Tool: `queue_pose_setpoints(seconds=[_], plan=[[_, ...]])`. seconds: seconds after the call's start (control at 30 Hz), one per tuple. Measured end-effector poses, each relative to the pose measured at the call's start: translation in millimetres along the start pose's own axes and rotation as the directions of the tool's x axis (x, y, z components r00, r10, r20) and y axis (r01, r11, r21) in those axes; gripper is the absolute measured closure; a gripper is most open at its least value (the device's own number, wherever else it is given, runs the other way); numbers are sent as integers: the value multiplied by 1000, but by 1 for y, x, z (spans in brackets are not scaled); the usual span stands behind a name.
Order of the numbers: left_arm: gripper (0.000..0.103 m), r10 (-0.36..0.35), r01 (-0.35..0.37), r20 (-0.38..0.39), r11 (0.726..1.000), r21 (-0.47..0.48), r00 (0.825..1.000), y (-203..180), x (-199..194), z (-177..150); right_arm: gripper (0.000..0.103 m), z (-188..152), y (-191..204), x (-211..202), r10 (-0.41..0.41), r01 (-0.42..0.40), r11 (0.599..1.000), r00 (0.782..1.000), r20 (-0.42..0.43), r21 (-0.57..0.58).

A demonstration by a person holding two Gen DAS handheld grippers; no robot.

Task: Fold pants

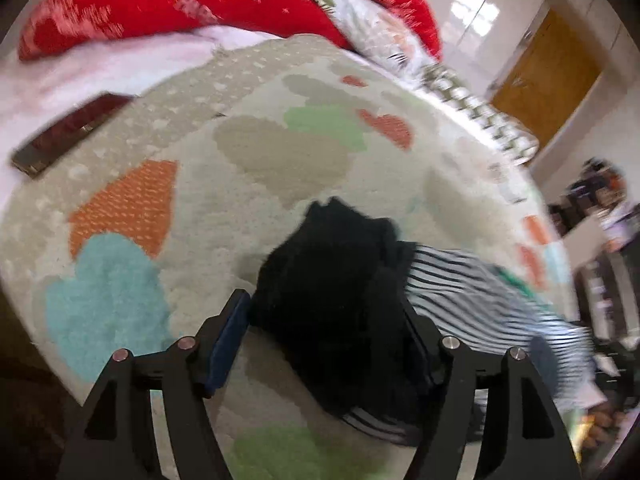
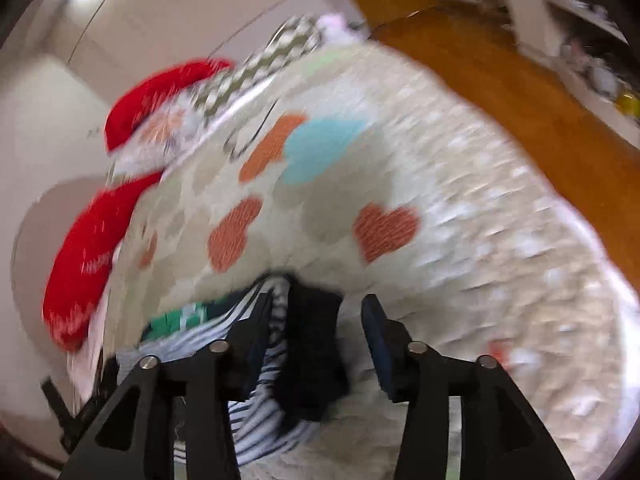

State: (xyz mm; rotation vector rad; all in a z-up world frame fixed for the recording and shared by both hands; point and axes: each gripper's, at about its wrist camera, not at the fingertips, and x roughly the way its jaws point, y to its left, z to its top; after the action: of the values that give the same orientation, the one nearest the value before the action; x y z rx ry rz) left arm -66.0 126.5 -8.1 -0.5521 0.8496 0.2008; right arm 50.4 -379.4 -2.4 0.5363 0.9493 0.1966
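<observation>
The black pants (image 1: 332,296) lie crumpled on a cream blanket with coloured hearts (image 1: 256,168), beside a black-and-white striped garment (image 1: 488,304). My left gripper (image 1: 324,340) is open, its jaws wide on either side of the black bundle, just above it. In the right wrist view the black pants (image 2: 312,352) sit between the open jaws of my right gripper (image 2: 316,336), with the striped garment (image 2: 260,408) under the left finger. Neither gripper visibly holds cloth. Both views are blurred by motion.
Red pillows (image 1: 160,4) and a patterned cushion (image 1: 368,28) lie at the blanket's far edge. A dark flat phone-like object (image 1: 68,132) rests at the left. A wooden floor (image 2: 520,80) and shelves (image 1: 600,240) lie beyond the blanket.
</observation>
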Motion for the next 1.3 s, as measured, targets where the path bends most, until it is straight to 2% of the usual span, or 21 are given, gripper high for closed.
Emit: queue_pose_setpoints(seconds=[0.03, 0.1, 0.2, 0.3, 0.37, 0.47, 0.57, 0.63, 0.73, 0.83, 0.9, 1.07, 1.3], plan=[[33, -31, 31, 12, 999, -21, 999, 4, -7, 2, 52, 4, -3, -14, -37, 37, 999, 998, 41, 12], [33, -34, 36, 39, 998, -52, 999, 8, -19, 3, 52, 8, -2, -32, -80, 78, 997, 992, 94, 20], [33, -33, 35, 60, 999, -30, 998, -6, -31, 5, 52, 6, 20, -57, -23, 29, 999, 990, 142, -42], [33, -64, 61, 33, 996, 67, 997, -38, -32, 1, 52, -4, 50, -55, 49, -34, 991, 992, 113, -133], [33, -77, 75, 11, 990, 123, 997, -57, -27, -4, 52, -20, 69, -42, 98, -88, 977, 994, 40, -196], [33, -14, 17, -22, 984, 175, 1000, -70, -11, -16, 52, -43, 85, -16, 57, -64, 961, 998, -34, -268], [33, 112, -95, -64, 969, 226, 992, -70, 11, -30, 52, -60, 79, 4, -23, 3, 958, 998, -67, -286], [33, 128, -109, -69, 966, 234, 989, -69, 13, -35, 53, -65, 69, 15, -67, 44, 961, 995, -76, -274], [33, 138, -121, -55, 964, 237, 989, -71, 4, -36, 53, -67, 68, 16, -69, 48, 959, 995, -69, -279], [33, 122, -110, -43, 970, 217, 992, -73, -8, -34, 53, -66, 73, 6, -67, 58, 958, 997, -23, -282], [33, 134, -128, -16, 967, 222, 991, -77, -20, -34, 53, -66, 76, -1, -81, 82, 955, 997, 17, -286], [27, 203, -217, 76, 936, 277, 976, -96, -39, -36, 52, -71, 83, -21, -120, 148, 940, 987, 109, -308], [27, 241, -278, 143, 885, 374, 960, -119, -48, -45, 51, -71, 85, -20, -119, 145, 941, 988, 103, -305]])
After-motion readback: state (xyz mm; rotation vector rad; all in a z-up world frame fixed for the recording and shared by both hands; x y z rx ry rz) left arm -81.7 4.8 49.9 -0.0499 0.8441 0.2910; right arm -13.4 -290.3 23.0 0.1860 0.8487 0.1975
